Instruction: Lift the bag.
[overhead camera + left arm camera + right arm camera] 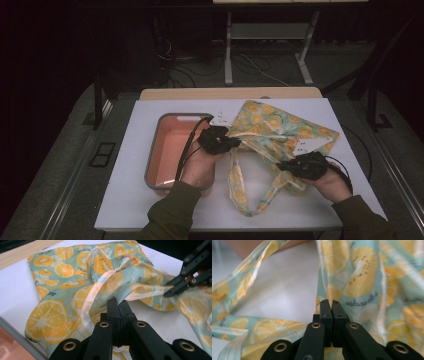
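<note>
A teal cloth bag (280, 125) printed with orange and lemon slices lies crumpled on the white table (135, 200), its long handles trailing toward the front edge. My left gripper (234, 143) sits at the bag's left side, shut on a fold of the fabric (62, 287) beside a pale hem strip. My right gripper (281, 166) is at the bag's lower right part and is shut on another fold of the cloth (359, 277). In the left gripper view, the right gripper's fingertips (172, 291) pinch the fabric farther off. A handle loop (249, 275) lies slack behind.
An orange tray with a grey rim (152, 150) stands left of the bag, under my left forearm; its rim (20, 336) shows beside the left gripper. A wooden strip (230, 93) borders the table's far edge. Cables and a metal stand (228, 55) are on the floor beyond.
</note>
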A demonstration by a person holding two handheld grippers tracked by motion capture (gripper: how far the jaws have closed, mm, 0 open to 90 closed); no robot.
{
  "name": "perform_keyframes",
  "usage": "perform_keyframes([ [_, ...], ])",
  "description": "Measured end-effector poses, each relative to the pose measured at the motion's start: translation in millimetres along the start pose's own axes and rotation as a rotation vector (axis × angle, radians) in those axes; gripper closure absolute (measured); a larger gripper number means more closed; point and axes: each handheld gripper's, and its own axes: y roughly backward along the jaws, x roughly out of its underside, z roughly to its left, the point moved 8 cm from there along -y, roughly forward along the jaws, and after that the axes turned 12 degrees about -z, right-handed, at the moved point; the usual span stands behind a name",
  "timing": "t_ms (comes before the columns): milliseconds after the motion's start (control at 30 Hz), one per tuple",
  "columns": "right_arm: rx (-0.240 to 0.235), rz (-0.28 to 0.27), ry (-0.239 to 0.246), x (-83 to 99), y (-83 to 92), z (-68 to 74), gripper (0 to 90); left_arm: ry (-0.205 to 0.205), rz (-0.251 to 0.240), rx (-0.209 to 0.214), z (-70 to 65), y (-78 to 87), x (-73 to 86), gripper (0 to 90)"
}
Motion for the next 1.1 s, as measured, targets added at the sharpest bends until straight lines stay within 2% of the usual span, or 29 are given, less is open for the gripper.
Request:
perform_keyframes([
  [100,0.028,-0.068,-0.002,-13.5,7.9,-7.2,89.0,-0.002,-0.043,-0.012,1.6,6.7,-6.9,89.4],
  [200,0.055,-0.157,0.007,-34.4,20.8,-12.3,89.1,-0.013,-0.089,-0.022,0.4,14.2,-18.5,89.4],
  [400,0.086,-0.304,0.046,-76.4,50.7,-12.3,89.1,-0.054,-0.207,-0.016,-12.4,38.7,-57.5,89.4],
  [467,0.100,-0.339,0.063,-88.8,61.8,-12.7,89.1,-0.065,-0.221,-0.011,-13.5,40.9,-63.8,89.4],
  [533,0.111,-0.363,0.062,-96.8,68.1,-17.0,89.1,-0.045,-0.230,0.000,-10.8,37.3,-65.1,89.4],
  [633,0.131,-0.353,0.047,-97.6,62.8,-28.1,89.1,-0.017,-0.218,-0.016,0.0,27.4,-62.4,89.3],
  [800,0.184,-0.263,0.029,-84.3,32.7,-54.0,89.1,0.023,-0.151,-0.069,27.7,0.2,-49.8,89.0],
  [900,0.211,-0.214,-0.008,-72.7,13.2,-73.1,89.0,0.040,-0.090,-0.101,41.9,-17.1,-41.5,88.8],
  [1100,0.219,-0.155,-0.095,-56.0,-19.8,-99.5,89.0,0.074,0.001,-0.185,66.5,-41.0,-30.8,88.6],
])
